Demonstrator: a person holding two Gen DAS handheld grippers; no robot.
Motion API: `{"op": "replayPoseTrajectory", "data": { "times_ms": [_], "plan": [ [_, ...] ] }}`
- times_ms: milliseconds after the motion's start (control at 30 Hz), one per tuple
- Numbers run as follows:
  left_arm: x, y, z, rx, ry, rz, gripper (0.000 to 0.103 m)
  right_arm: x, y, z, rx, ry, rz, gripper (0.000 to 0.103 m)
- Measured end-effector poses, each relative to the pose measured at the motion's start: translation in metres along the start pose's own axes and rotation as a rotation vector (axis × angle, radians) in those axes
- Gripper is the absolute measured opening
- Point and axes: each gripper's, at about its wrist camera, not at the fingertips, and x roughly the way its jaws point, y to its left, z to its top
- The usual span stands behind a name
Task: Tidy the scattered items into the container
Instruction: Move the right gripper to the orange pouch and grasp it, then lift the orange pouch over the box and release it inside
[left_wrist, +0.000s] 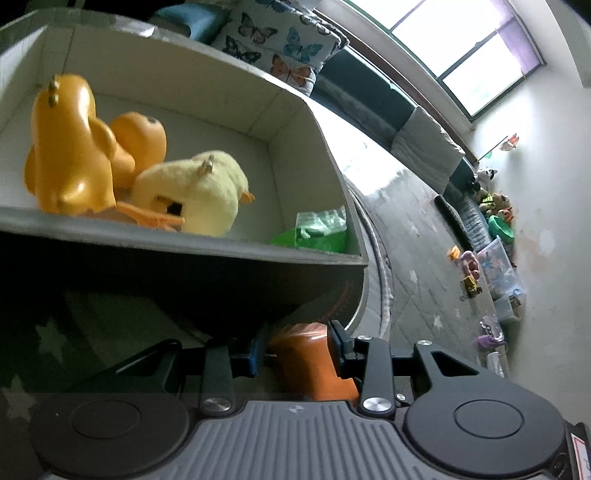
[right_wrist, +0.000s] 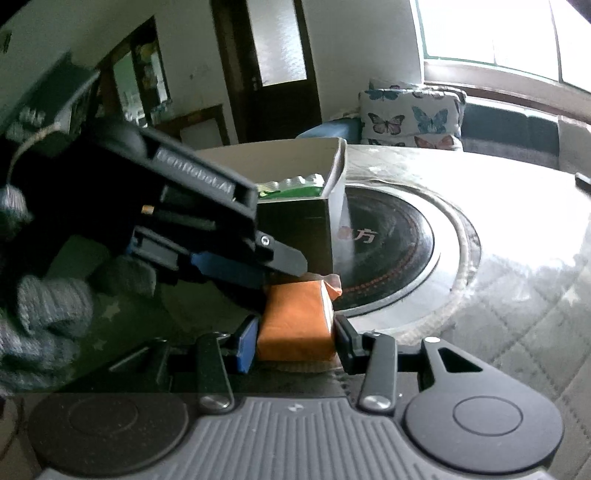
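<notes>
**Both grippers hold the orange pack**

My right gripper (right_wrist: 295, 332) squeezes one end of the orange pack (right_wrist: 295, 321). My left gripper (left_wrist: 295, 350) pinches the other end, so it won't slip. The pack sits low, just beside the box (left_wrist: 325, 155). Further in, the yellow duck (left_wrist: 192, 192) already rests inside.

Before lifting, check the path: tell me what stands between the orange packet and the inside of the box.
The box's near wall stands in the way: the orange packet sits low on the table outside it, held by both grippers, so it must rise over that rim. Inside, toys fill the left; the floor near the green packet looks free.
</notes>
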Motion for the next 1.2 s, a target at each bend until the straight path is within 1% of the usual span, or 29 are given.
{"op": "replayPoseTrajectory", "data": {
  "times_ms": [233,333,467,667,900,1067,1200],
  "plan": [
    [0.001,0.007,-0.003,-0.050,0.025,-0.029,0.037,-0.006,-0.012,0.000,0.054,-0.016,0.041,0.043],
    [-0.003,0.010,-0.003,-0.067,0.024,-0.038,0.037,-0.012,-0.008,-0.004,0.062,-0.021,0.053,0.043],
    [-0.013,0.012,-0.005,-0.080,0.007,-0.041,0.034,-0.013,-0.004,-0.002,0.057,-0.023,0.063,0.043],
    [-0.042,0.011,-0.002,-0.090,-0.047,-0.051,0.029,-0.020,0.012,0.008,-0.005,-0.044,0.071,0.043],
    [-0.072,-0.004,0.024,-0.043,-0.156,-0.058,0.028,-0.025,0.029,0.040,-0.068,-0.124,0.067,0.043],
    [-0.073,-0.008,0.051,-0.031,-0.212,-0.050,0.028,-0.013,0.034,0.065,-0.100,-0.174,0.052,0.043],
    [-0.060,-0.009,0.071,-0.021,-0.218,-0.044,0.028,0.007,0.031,0.081,-0.122,-0.194,0.020,0.043]
  ]
}}
